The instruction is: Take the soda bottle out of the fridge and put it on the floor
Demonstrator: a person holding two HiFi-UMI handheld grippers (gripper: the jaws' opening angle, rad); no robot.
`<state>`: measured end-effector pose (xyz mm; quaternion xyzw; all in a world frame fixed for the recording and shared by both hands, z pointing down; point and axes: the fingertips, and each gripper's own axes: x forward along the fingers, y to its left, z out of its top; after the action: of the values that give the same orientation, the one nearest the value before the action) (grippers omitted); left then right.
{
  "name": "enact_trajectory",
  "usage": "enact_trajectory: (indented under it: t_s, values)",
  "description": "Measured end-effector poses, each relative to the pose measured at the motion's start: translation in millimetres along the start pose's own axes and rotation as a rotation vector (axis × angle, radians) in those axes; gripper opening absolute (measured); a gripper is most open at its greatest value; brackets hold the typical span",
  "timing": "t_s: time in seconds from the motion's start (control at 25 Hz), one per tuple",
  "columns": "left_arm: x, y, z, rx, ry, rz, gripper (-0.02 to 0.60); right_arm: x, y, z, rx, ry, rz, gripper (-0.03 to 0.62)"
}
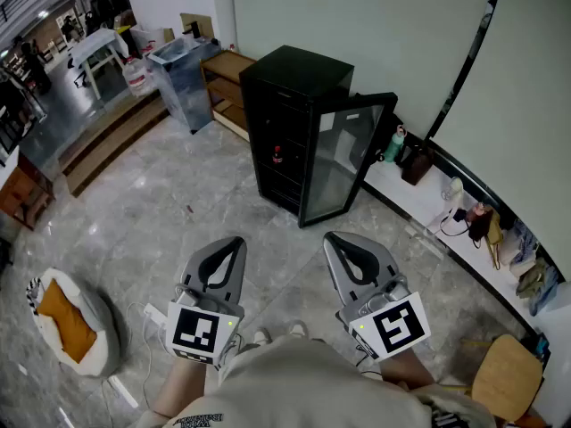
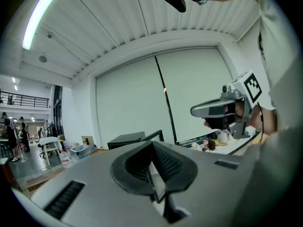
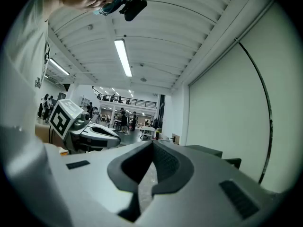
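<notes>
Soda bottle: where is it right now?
In the head view, the soda bottle sits on a shelf inside the black fridge, just left of its open glass door.

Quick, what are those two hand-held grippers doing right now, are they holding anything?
Left hand-held gripper: closed, holding nothing.
Right hand-held gripper: closed, holding nothing.
</notes>
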<state>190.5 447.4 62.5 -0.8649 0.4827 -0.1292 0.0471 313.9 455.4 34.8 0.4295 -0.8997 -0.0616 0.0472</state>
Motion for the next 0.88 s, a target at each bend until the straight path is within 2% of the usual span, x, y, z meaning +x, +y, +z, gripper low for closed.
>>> enact_trajectory:
  t_s: [0.12,0.32,0.6,0.72,0.88]
  values:
    - [-1.1,-2.4,-0.5,-0.018,-0.002,0.004,0.006,-4.0,-1.6,2.4,0.037,-0.029,0.001,-0.005]
    - [4.5,-7.9,0.7,0.005,0.010,-0.003,0.006,-9.9,-4.4,11.3,0.074,-0.075,0.033,-0.005]
    - [16.7,-10.2,-3.3,0.012,0.012,0.017,0.006,-4.4,-15.0,-3.1,0.081,-0.052,0.038,-0.005]
    - [22.2,-12.6,-4.6,0.030,0.020,0.022,0.006,-3.0,-15.2,-13.2,0.077,-0.032,0.066,-0.005]
    - [29.9,-10.9,-2.2,0.015,0.008,0.057,0.006,0.5,-14.3,-26.3,0.067,-0.008,0.096,-0.005]
